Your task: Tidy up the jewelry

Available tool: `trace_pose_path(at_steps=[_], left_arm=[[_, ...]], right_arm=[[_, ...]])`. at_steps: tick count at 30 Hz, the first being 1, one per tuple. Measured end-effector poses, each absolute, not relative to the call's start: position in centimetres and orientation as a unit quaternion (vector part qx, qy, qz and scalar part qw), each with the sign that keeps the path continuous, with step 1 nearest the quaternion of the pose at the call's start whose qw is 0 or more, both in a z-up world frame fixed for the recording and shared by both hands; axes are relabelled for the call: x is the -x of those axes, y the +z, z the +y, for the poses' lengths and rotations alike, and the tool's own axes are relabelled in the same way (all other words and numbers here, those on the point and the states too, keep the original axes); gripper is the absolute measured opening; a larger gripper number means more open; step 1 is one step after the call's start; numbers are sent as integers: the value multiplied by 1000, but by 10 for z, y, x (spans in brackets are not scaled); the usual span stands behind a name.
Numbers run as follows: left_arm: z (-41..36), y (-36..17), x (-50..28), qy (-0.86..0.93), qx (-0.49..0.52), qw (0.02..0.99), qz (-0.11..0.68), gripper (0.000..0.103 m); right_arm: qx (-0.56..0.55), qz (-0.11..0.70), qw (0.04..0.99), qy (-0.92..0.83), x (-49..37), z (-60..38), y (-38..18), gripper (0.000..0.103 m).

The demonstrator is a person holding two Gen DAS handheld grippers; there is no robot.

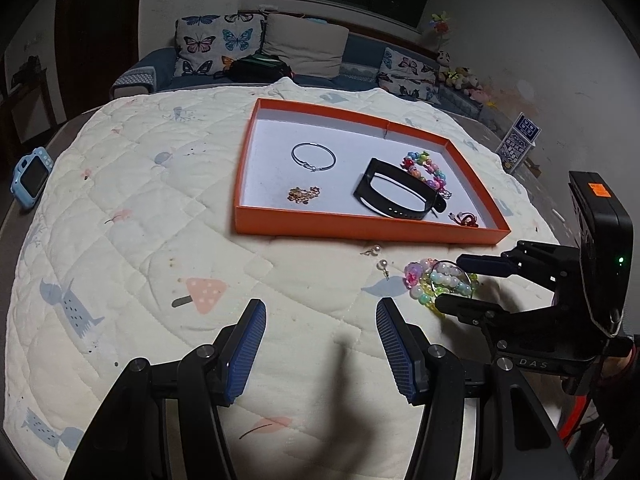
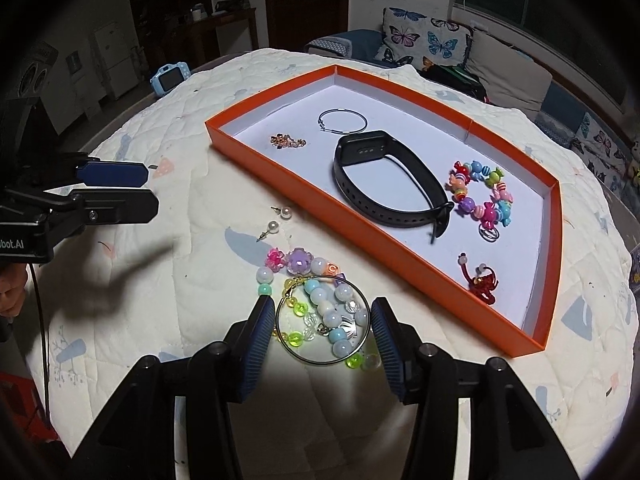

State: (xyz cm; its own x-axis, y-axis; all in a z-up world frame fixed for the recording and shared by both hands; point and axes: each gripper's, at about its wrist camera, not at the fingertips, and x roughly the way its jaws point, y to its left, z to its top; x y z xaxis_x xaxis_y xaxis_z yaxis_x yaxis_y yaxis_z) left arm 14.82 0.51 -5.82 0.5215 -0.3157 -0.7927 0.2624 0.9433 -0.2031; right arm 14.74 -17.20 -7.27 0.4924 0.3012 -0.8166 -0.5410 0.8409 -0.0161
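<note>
The right claw (image 2: 322,330) tilts steeply down over the quilt-covered worktop (image 2: 160,320), its jaws standing apart on either side of a thin gold hoop (image 2: 322,322) that lies on a heap of pastel bead bracelets (image 2: 320,308); the blue pads (image 2: 256,344) sit just beside the hoop, and whether they press on it cannot be told. The left claw (image 1: 320,344) also tilts down, open and empty over bare quilt near the worktop's near edge. Two pearl earrings (image 2: 278,220) lie between the bead heap and the orange tray's (image 2: 256,156) near wall. The tray sits toward the far edge and holds a silver hoop (image 2: 343,122), a small gold chain (image 2: 288,142), a black watch band (image 2: 392,184), a candy-bead bracelet (image 2: 482,196) and a red charm (image 2: 480,284). Open quilt spreads to the left of the tray; a blue toy camera (image 1: 30,176) rests at the worktop's left edge. "DAS" reads on the right claw's body, "bot.AI" on the left's.
</note>
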Motion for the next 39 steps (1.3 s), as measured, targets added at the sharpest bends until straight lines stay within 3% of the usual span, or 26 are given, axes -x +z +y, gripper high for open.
trace_pose_path(at_steps=[23, 29, 39], left_arm=[[-63, -69, -161, -261, -8, 858, 442, 60], [-74, -79, -181, -268, 1, 853, 449, 52], [-73, -96, -205, -243, -14, 856, 455, 28]], right_arm=[[84, 421, 873, 234, -134, -203, -56, 55], [75, 416, 877, 229, -133, -209, -53, 55], [67, 419, 875, 233, -136, -212, -60, 55]])
